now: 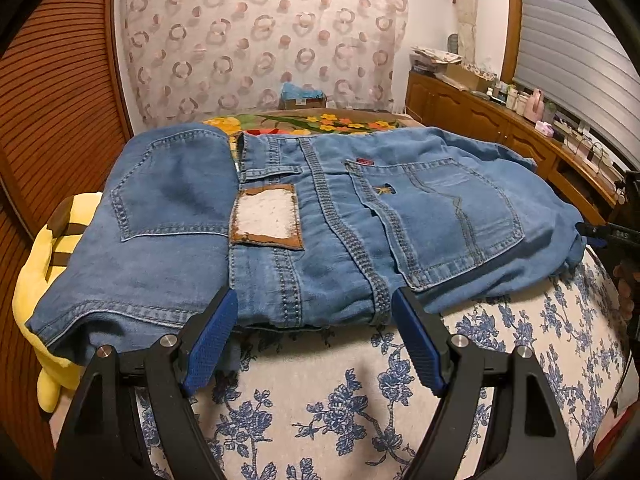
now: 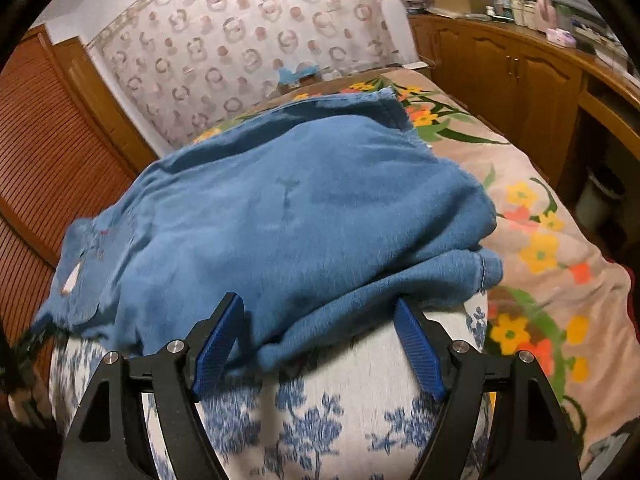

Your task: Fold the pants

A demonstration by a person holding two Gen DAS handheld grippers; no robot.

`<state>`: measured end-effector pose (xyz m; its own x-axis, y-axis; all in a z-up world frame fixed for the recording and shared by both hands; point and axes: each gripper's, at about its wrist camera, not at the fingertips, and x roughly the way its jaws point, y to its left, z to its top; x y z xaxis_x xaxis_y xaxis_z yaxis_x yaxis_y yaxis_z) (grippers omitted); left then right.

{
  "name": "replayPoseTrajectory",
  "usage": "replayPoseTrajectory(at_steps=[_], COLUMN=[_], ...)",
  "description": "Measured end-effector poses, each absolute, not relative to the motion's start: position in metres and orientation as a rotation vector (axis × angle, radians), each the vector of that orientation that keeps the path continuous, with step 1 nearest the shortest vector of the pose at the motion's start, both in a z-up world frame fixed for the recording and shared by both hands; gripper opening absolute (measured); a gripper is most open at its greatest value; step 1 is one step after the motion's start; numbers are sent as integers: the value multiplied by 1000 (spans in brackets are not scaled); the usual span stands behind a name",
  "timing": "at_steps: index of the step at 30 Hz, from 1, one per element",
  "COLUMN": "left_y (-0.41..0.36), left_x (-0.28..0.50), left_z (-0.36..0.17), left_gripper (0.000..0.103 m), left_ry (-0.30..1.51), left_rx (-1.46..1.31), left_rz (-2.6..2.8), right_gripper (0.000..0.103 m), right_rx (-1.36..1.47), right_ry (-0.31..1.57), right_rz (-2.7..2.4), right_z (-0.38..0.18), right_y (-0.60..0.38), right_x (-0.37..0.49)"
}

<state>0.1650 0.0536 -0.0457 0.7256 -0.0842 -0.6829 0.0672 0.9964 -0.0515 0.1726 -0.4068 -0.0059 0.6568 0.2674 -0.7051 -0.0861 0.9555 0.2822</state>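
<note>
Blue jeans [image 1: 320,216] lie back side up on a white cover with blue flowers [image 1: 320,408]. The brown-edged waist patch [image 1: 266,216] and both back pockets show. My left gripper [image 1: 314,304] stands open at the jeans' near edge, and the denim edge lies between its blue pads [image 1: 212,344] without being pinched. In the right wrist view the legs of the jeans [image 2: 304,208] sit in a loose folded heap. My right gripper [image 2: 318,308] is open too, with the heap's near edge lying between its spread fingers. That view is blurred.
A yellow plush toy [image 1: 44,280] pokes out under the jeans at the left. A flowered blanket [image 2: 540,240] covers the bed to the right. Wooden cabinets [image 1: 480,116] with clutter on top line the right wall, and a slatted wooden door [image 1: 52,100] stands at the left.
</note>
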Motion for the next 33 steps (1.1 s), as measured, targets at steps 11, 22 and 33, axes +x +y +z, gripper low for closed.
replayPoseTrajectory(at_steps=[11, 22, 33], left_y=[81, 96, 84], left_x=[152, 157, 182], left_z=[-42, -51, -61], left_gripper=[80, 51, 47], left_ry=[731, 772, 814], left_rx=[-39, -69, -20], left_rz=[-30, -59, -83], right_gripper=[78, 78, 78], right_rx=[77, 17, 15], right_ry=[803, 813, 814], right_rz=[79, 47, 45], right_z=[-26, -14, -5], right_y=[-382, -345, -342], right_x=[176, 180, 176])
